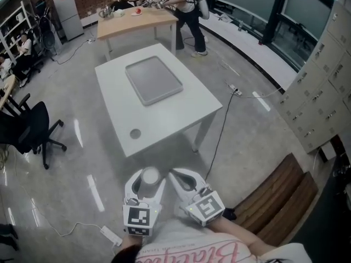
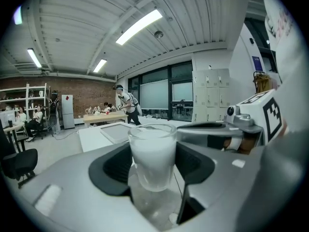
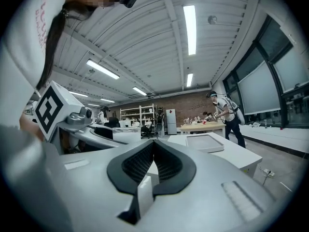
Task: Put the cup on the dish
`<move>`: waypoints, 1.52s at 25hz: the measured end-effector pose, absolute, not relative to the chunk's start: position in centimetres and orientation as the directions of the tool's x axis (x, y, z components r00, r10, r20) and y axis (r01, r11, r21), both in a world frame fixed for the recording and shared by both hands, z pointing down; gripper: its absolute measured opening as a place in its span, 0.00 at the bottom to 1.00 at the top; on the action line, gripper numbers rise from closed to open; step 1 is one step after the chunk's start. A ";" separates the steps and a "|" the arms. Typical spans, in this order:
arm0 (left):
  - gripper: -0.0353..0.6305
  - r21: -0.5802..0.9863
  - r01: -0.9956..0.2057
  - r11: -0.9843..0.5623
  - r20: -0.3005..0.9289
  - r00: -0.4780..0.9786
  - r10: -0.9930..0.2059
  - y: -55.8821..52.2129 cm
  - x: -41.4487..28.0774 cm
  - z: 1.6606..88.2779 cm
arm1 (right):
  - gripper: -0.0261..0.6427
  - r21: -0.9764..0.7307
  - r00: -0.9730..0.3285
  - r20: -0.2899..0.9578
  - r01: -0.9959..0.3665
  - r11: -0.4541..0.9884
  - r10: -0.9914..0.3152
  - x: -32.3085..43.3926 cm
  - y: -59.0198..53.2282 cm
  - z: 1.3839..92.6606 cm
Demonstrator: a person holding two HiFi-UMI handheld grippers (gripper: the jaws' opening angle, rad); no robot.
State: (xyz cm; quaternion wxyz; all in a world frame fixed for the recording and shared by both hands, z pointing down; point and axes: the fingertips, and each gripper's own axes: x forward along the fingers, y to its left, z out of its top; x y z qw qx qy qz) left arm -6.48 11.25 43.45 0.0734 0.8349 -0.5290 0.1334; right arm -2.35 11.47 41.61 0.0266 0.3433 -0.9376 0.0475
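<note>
A frosted, whitish cup (image 1: 149, 176) stands upright between the jaws of my left gripper (image 1: 147, 181), which is shut on it, over the floor in front of the white table (image 1: 181, 111). In the left gripper view the cup (image 2: 152, 156) fills the gap between the dark pads (image 2: 113, 167). A small round grey dish (image 1: 135, 133) lies near the table's front edge, well ahead of the cup. My right gripper (image 1: 180, 177) hangs just right of the left one, its ribbed pads (image 3: 166, 164) closed together on nothing.
A large grey tray (image 1: 153, 79) lies on the middle of the table. A black office chair (image 1: 27, 130) stands to the left, and a wooden bench (image 1: 274, 201) to the right. A cable (image 1: 219, 136) runs across the floor. People stand at a far wooden table (image 1: 137, 21).
</note>
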 end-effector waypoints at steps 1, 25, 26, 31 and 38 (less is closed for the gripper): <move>0.45 -0.026 -0.903 -0.428 0.297 0.402 -0.866 10.4 -6.2 43.3 | 0.02 -0.072 -0.761 0.091 -0.648 0.758 -0.642 -2.2 10.6 41.6; 0.45 0.028 -0.960 -0.279 0.308 0.273 -0.911 -3.8 -4.5 44.6 | 0.02 -0.043 -0.858 0.117 -0.507 0.861 -0.499 -0.3 -2.4 41.4; 0.45 0.030 -0.962 -0.270 0.307 0.266 -0.914 -4.4 -4.6 44.8 | 0.02 -0.044 -0.859 0.119 -0.505 0.862 -0.498 -0.3 -2.9 41.5; 0.45 0.030 -0.969 -0.243 0.292 0.241 -0.925 -8.3 -5.6 45.3 | 0.02 -0.043 -0.871 0.113 -0.485 0.873 -0.478 -0.6 -5.8 42.1; 0.45 0.028 -0.974 -0.225 0.275 0.224 -0.935 -15.1 -7.6 45.8 | 0.02 -0.076 -0.870 0.119 -0.489 0.869 -0.479 -1.3 -10.5 42.0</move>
